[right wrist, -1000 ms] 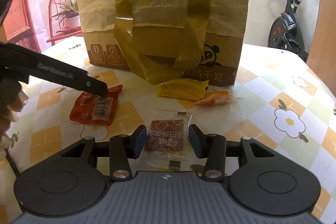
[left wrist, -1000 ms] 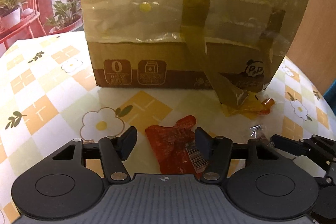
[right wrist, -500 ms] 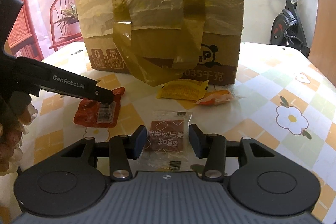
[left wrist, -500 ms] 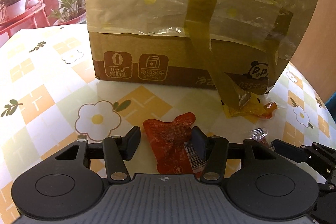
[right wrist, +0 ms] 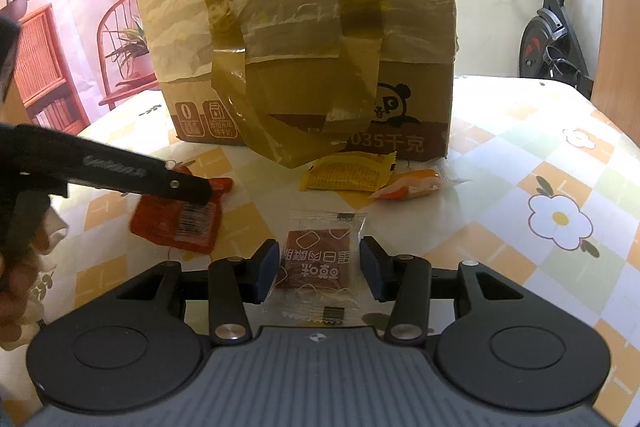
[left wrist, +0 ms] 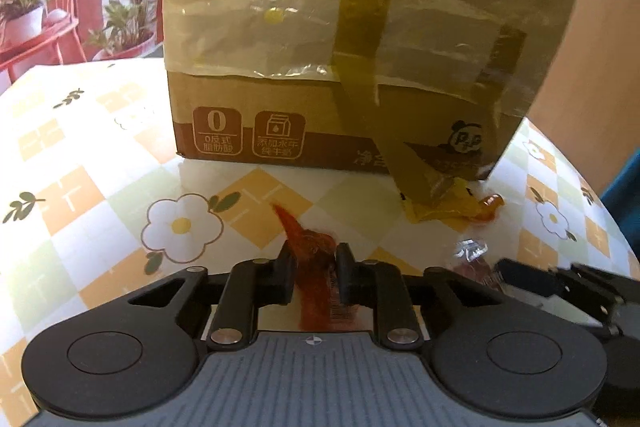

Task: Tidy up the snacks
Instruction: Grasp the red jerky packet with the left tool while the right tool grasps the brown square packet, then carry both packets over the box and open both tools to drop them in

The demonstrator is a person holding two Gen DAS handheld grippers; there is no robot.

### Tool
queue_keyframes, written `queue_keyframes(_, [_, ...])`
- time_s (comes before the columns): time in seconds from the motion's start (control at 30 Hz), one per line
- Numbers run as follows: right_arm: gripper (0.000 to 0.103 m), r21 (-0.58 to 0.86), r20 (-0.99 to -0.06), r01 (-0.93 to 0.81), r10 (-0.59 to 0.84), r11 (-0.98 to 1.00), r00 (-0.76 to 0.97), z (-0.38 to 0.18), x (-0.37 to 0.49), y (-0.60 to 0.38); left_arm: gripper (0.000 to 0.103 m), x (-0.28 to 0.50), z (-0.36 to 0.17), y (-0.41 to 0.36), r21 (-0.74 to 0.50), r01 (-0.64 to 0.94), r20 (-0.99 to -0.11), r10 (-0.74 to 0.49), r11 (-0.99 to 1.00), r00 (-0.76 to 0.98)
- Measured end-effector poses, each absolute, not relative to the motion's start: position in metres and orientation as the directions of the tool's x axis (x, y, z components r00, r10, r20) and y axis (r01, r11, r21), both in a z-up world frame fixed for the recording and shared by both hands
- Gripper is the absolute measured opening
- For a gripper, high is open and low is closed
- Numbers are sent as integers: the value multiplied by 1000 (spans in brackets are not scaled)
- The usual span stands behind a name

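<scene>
Surface (right wrist: 520, 131): a cloth of orange and green checks with white flowers.
Cardboard box (left wrist: 320, 75): landmark, taped, with a panda logo, a "0" icon, a carton icon and "035千克".
Left tongs (left wrist: 313, 273): clenched on the red snack packet (left wrist: 316, 267), in front of the box.
Right tongs (right wrist: 319, 267): released, straddling the clear packet (right wrist: 320, 259) with its brown label, in front of the box.
Yellow packet (right wrist: 348, 173): against the box's base.
Orange packet (right wrist: 408, 185): just beside the yellow one.
</scene>
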State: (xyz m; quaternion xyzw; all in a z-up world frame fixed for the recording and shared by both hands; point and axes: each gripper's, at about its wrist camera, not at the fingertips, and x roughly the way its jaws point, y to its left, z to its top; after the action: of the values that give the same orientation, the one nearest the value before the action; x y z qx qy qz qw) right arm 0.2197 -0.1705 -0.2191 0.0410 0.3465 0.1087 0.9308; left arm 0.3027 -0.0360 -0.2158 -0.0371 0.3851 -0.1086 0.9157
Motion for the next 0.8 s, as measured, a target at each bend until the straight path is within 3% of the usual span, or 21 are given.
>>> queue_keyframes(0.8, [47, 139, -616, -198, 241, 970, 750, -217, 212, -166, 22, 266, -210, -20, -199, 195, -668, -278, 960, 690])
